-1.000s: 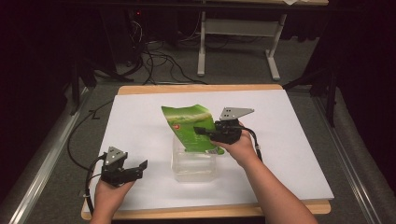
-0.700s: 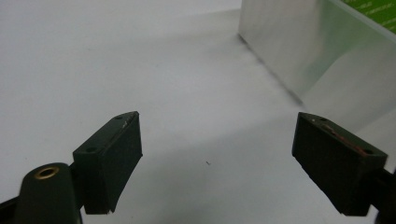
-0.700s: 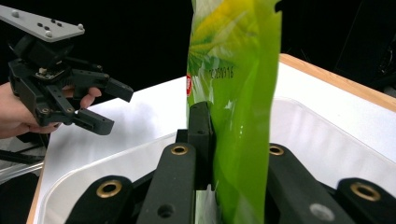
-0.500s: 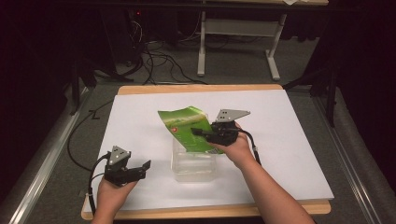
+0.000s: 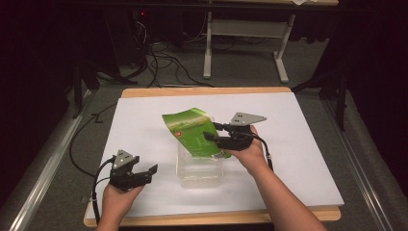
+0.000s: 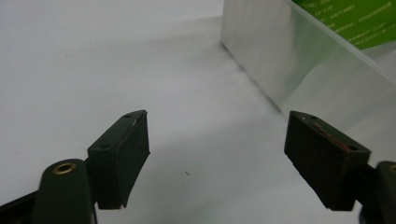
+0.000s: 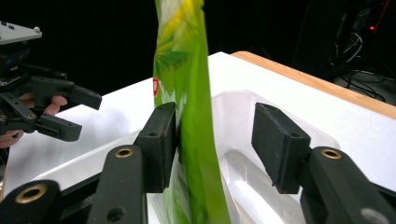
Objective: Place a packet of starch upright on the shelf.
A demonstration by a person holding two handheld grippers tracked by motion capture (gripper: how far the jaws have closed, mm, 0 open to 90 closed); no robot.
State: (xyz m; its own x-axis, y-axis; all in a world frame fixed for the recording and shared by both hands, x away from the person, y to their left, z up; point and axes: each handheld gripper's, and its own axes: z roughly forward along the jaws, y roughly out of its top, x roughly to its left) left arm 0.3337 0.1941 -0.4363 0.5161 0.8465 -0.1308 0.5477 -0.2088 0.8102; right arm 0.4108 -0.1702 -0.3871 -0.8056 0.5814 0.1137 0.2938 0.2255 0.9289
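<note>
While upright over clear plastic tub [image 5: 199, 168], glossy flat green pouch [image 5: 192, 134].

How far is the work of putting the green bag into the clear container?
Done: the green bag stands with its lower end inside the clear container. In hand: the right hand-held gripper has just been opening; the bag is between its jaws, touching one pad, a gap to the other. Left: probably to withdraw and let the bag settle. The left hand-held gripper waits open beside the container.

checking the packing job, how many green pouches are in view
1: the green pouch stands tilted in the clear container at mid-table, between the right gripper's just-opened jaws. More could be hidden behind it.
</note>
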